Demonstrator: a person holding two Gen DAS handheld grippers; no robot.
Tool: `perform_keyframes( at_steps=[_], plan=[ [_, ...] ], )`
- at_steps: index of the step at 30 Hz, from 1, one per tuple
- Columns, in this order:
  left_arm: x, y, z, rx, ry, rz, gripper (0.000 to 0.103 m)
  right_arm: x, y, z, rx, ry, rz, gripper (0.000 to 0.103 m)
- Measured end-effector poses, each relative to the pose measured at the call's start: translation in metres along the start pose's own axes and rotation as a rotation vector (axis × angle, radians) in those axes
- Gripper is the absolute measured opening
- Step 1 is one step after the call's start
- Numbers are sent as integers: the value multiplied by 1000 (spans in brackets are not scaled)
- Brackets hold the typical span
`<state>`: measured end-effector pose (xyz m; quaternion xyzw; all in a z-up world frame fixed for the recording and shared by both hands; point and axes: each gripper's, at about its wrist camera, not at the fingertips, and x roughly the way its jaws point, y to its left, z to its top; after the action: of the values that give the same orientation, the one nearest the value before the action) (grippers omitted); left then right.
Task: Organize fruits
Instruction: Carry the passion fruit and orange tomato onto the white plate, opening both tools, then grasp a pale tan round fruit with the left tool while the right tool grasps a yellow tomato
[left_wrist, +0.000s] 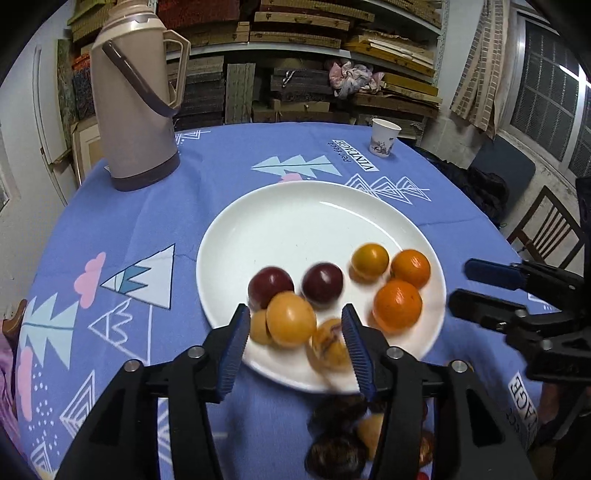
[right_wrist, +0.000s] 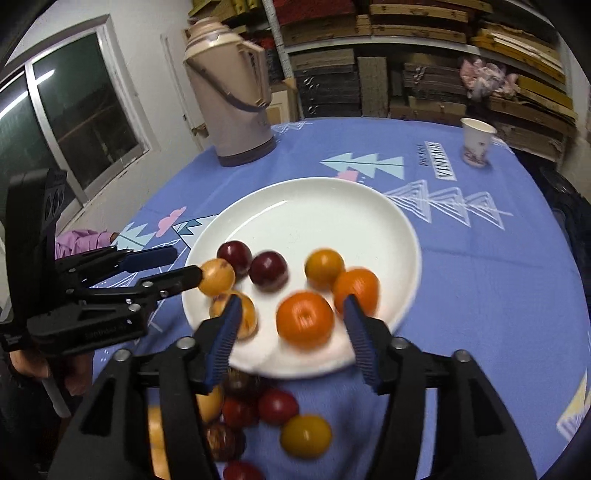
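Fruits sit in two groups, and the split between them is what my next reach depends on. My right gripper (right_wrist: 291, 332) is spread wide and holds nothing; between its blue pads in the right wrist view sits an orange (right_wrist: 305, 319), low centre of the frame, on the near part of the plate (right_wrist: 332, 206). I can't tell whether the pads are down at its level or above it. My left gripper (left_wrist: 295, 343) is also spread and empty, with a yellow fruit (left_wrist: 290, 319) and a spotted one (left_wrist: 330, 345) showing in its gap at the plate's near edge.

Outward from the tools, the plate holds two plums (right_wrist: 251, 264) at centre left, a greenish-yellow fruit (right_wrist: 324, 268) and a second orange (right_wrist: 356, 290) to their right; its upper half is bare.

Below the plate, at the bottom of the right view, a loose pile (right_wrist: 258, 417) lies on the cloth (right_wrist: 480, 277), under and just behind my right fingers. I judge these are still to be sorted. They lie toward me from both grippers, closer to the right one, so that hand would pull back and down. The fruits are round, so no long axis matters.
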<state>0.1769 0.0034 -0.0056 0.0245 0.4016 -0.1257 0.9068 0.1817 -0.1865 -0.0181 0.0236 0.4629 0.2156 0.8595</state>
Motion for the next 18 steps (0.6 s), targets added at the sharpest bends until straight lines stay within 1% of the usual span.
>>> perform_keyframes(
  at_steps=[3, 5, 7, 8, 11, 14, 18],
  plan=[
    [-7, -8, -11, 24, 4, 18, 52, -13, -3, -16, 17, 9, 0, 60],
    [-11, -12, -20, 34, 12, 10, 52, -22, -4, -27, 24, 3, -7, 67],
    [-15, -15, -29, 39, 20, 8, 53, -30, -3, -37, 31, -8, -8, 72],
    [-16, -16, -34, 42, 27, 15, 56, -32, -2, -42, 31, -8, -6, 73],
    [-22, -18, -47, 44, 39, 28, 61, -38, 1, -58, 33, 4, 5, 74],
    [-29, -19, -61, 33, 57, 18, 65, -40, 2, -70, 44, 16, 15, 76],
    [-32, -23, -76, 33, 80, 10, 66, -44, 4, -84, 56, 26, 29, 77]
  ],
)
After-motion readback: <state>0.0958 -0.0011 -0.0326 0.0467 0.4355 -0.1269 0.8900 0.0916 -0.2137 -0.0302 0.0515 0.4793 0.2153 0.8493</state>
